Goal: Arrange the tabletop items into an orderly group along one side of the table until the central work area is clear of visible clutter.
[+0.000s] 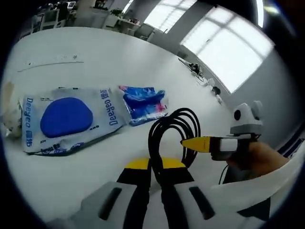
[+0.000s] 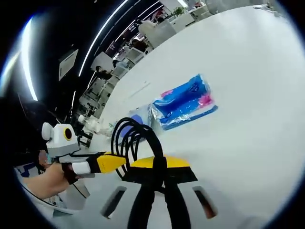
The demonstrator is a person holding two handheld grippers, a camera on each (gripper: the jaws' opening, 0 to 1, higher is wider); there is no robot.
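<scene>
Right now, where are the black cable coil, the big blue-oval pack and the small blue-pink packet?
black cable coil (image 1: 172,125), left gripper view, on the loop's top left.
big blue-oval pack (image 1: 66,117), left gripper view, on the blue oval.
small blue-pink packet (image 2: 183,101), right gripper view, on its blue middle.

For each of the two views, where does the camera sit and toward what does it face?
Left gripper view: rides on the left tool, facing the white table, a Deeyeo pack and a blue packet; the right tool and a hand enter.
Right gripper view: rides on the right tool, facing the same packet.
Shared: black cable coil, both tools.
</scene>
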